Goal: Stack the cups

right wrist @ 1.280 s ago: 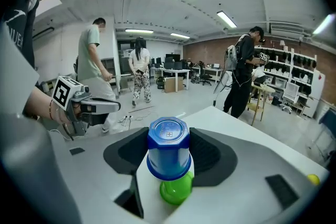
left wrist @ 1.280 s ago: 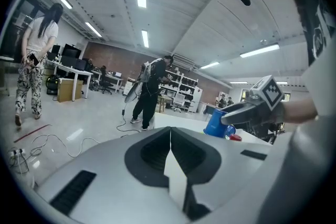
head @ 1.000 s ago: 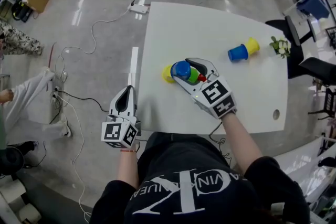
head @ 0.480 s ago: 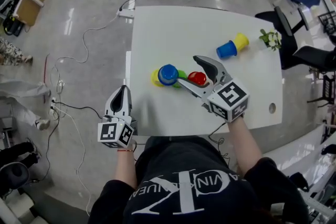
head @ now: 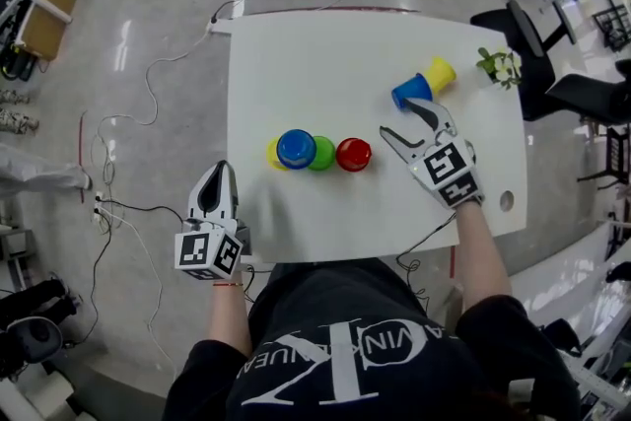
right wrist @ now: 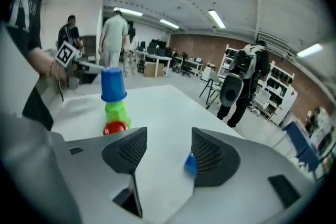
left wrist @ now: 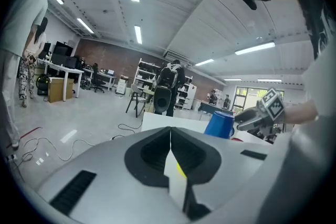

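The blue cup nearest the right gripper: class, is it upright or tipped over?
Tipped over: the blue cup lies on its side on the table, touching a yellow cup.

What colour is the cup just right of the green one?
Red cup; the head view shows it best.

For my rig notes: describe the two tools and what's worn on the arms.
The left tool and right tool are light grey tapered shells with black jaw linings; each carries a white cube with black square markers. The person wears a black short-sleeved shirt with white lettering and a red band on the left wrist.
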`<state>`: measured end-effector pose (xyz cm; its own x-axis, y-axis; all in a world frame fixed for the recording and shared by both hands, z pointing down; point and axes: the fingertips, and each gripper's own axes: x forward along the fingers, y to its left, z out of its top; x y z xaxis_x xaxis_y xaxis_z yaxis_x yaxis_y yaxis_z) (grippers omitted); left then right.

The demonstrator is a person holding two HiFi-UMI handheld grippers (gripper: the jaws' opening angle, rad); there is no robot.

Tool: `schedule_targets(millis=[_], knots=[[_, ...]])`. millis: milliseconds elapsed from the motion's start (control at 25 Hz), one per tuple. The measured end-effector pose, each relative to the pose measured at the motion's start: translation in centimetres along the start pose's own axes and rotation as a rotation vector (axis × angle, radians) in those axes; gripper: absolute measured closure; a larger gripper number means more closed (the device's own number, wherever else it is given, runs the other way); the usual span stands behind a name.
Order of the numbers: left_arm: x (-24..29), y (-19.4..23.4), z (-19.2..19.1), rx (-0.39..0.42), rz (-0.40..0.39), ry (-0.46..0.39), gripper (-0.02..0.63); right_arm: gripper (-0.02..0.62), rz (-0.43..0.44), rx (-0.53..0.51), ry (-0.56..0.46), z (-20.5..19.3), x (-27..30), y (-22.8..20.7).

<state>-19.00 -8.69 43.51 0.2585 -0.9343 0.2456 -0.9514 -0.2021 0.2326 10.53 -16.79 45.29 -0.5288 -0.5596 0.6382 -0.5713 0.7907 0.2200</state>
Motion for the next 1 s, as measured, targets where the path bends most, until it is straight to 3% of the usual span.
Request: schedule_targets(millis=[320, 440, 600, 720, 760, 800, 1000], knots=[[0.3, -0.7, -0.7, 0.007, 0.019, 0.037, 0.601, 0.299, -0.070, -0.694, 0.405, -7.7, 3.3, -4.7], [0.4, -1.0, -0.9, 0.005, 0.024, 0.040, 0.601, 0.286, -0.042, -0.853, 0.470, -8.8, 4.5, -4.8], [0.9, -1.4, -0.9, 0.007, 0.029, 0.040, 0.601, 0.276, -0.032, -0.947, 0.496, -9.7, 5.8, -5.1], [1.0, -1.4, -1.0, 0.004, 0.028, 0.045, 0.601, 0.281, -0.026, -0.961, 0.475, -9.2, 6.3, -4.8], [0.9, -1.3, -0.9, 0.003, 0.027, 0.047, 0.601, 0.292, -0.034, -0.962, 0.465, -8.9, 6.3, -4.8], [0.9, -1.3, -0.9, 0.003, 0.027, 0.049, 0.601, 0.364, -0.050, -0.964, 0.460, -8.9, 6.2, -5.0], [0.9, -1.5, -0.8, 0.008, 0.015, 0.048, 0.601, 0.364, -0.122, -0.833, 0.373, -7.7, 5.0, -5.1]])
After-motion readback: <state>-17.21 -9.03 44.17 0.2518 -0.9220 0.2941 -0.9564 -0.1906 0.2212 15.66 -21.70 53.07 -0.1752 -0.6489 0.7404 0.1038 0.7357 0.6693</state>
